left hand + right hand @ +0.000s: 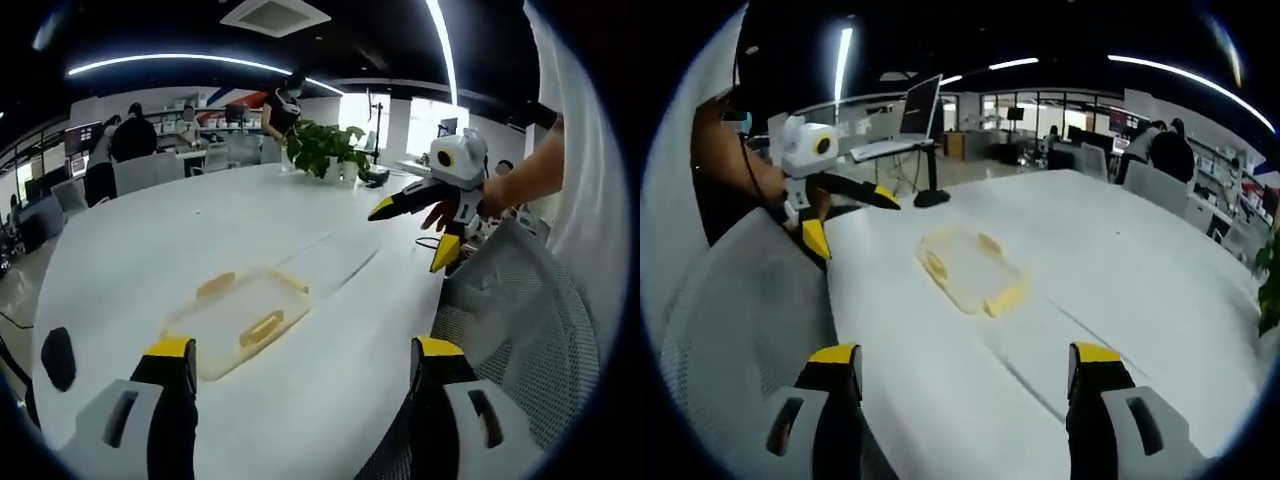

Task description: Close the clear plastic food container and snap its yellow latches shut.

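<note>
**Container flat on the white table, both tongs held apart above it**

Open-plan office space surrounds a large white table (300,210), with ceiling light strips, desks and several people at the far side in the left gripper view. A potted green plant (325,148) stands near the far end of the table. On the near part of the table lies the clear plastic food container (238,320), shallow and rectangular, with yellow latches (262,328) along its sides; whether its lid is fully seated cannot be told, and nothing can be made out inside it. No writing or label can be read on it. The left gripper (300,365) hangs just short of the container, its yellow-tipped jaws wide apart and clamped on nothing. A grey mesh chair back (520,320) stands at the table's edge on the right, and above it the right gripper (420,228) is held in a hand, its jaws spread and empty.

From the right gripper view the same table (1120,250) runs away towards windows and seated people. The container (968,268) lies near the middle of the table, well apart from the right gripper (965,365), whose jaws stand open on either side of the view's bottom. The left gripper (845,215) hovers over the table's left edge, open, beside the chair back (740,300). A laptop on a stand (910,125) sits beyond it.
</note>
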